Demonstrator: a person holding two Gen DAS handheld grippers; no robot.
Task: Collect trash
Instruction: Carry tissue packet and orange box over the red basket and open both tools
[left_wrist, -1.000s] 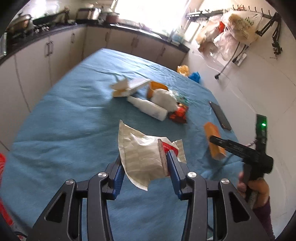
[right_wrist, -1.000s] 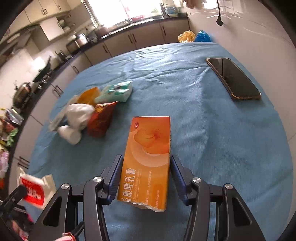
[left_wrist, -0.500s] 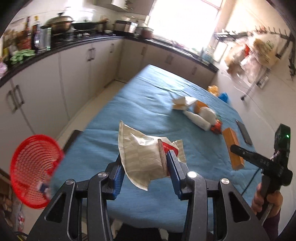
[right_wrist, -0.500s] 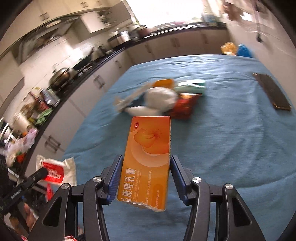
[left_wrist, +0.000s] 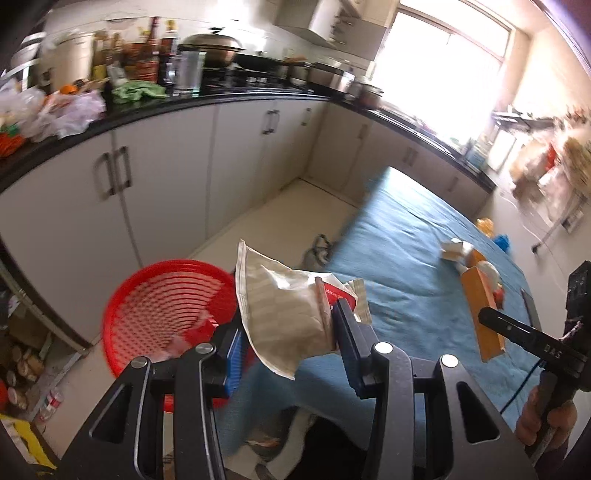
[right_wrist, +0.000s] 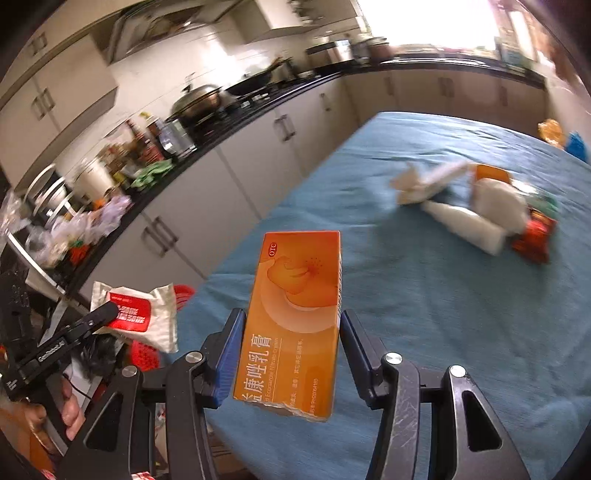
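Observation:
My left gripper (left_wrist: 291, 332) is shut on a crumpled white wipes packet (left_wrist: 284, 314) with a red label, held in the air just right of a red mesh basket (left_wrist: 166, 306) on the floor. The packet also shows in the right wrist view (right_wrist: 136, 314). My right gripper (right_wrist: 291, 343) is shut on an orange medicine box (right_wrist: 295, 317), held above the near edge of the blue-covered table (right_wrist: 443, 302); the box also shows in the left wrist view (left_wrist: 484, 314). More trash lies in a pile (right_wrist: 476, 210) on the table: a white bottle, a white wad, red and orange wrappers.
White kitchen cabinets (left_wrist: 155, 195) with a cluttered black counter run along the left. A dark phone (left_wrist: 530, 310) lies near the table's right edge. Boxes and jars (left_wrist: 22, 373) sit on the floor beside the basket. A few scraps lie inside the basket.
Both grippers have swung left, away from the table's middle, still holding their items. The red basket has come closer, right beside the left gripper's packet.

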